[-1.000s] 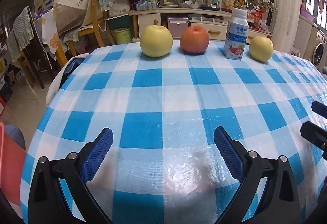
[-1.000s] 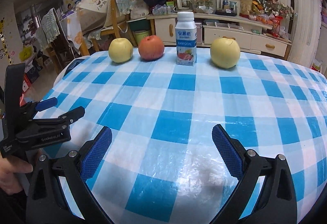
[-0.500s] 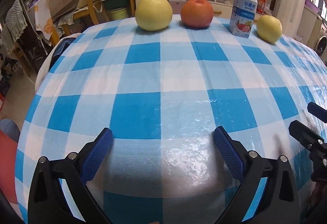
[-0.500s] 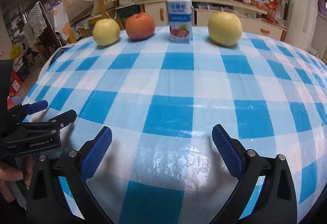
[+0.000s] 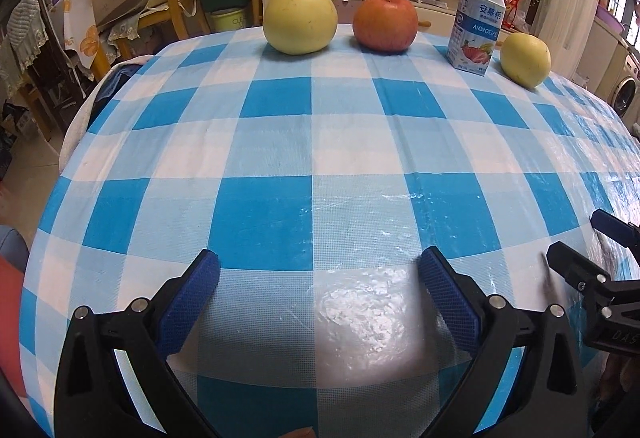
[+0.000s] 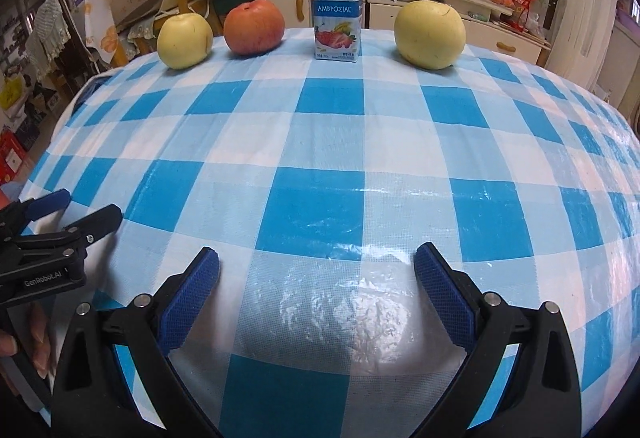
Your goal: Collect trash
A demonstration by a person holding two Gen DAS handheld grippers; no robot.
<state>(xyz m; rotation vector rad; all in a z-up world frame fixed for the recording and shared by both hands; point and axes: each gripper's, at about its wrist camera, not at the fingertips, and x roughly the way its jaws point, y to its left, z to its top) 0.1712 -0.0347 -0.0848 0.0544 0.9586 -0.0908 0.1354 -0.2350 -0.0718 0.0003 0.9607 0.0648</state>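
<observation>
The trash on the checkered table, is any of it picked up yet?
Nothing looks collected yet. The yogurt bottle, the only likely trash, stands upright at the far edge among three fruits. The left hand-held gripper and right hand-held gripper are both open and empty over the near tablecloth. Left to do: reach the bottle, grasp it and carry it off.

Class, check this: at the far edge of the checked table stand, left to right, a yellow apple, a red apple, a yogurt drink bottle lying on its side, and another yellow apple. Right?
Not quite. The yogurt drink bottle stands upright, cap on top, as the right wrist view shows. The order is right: yellow apple, red apple, bottle, second yellow apple.
</observation>
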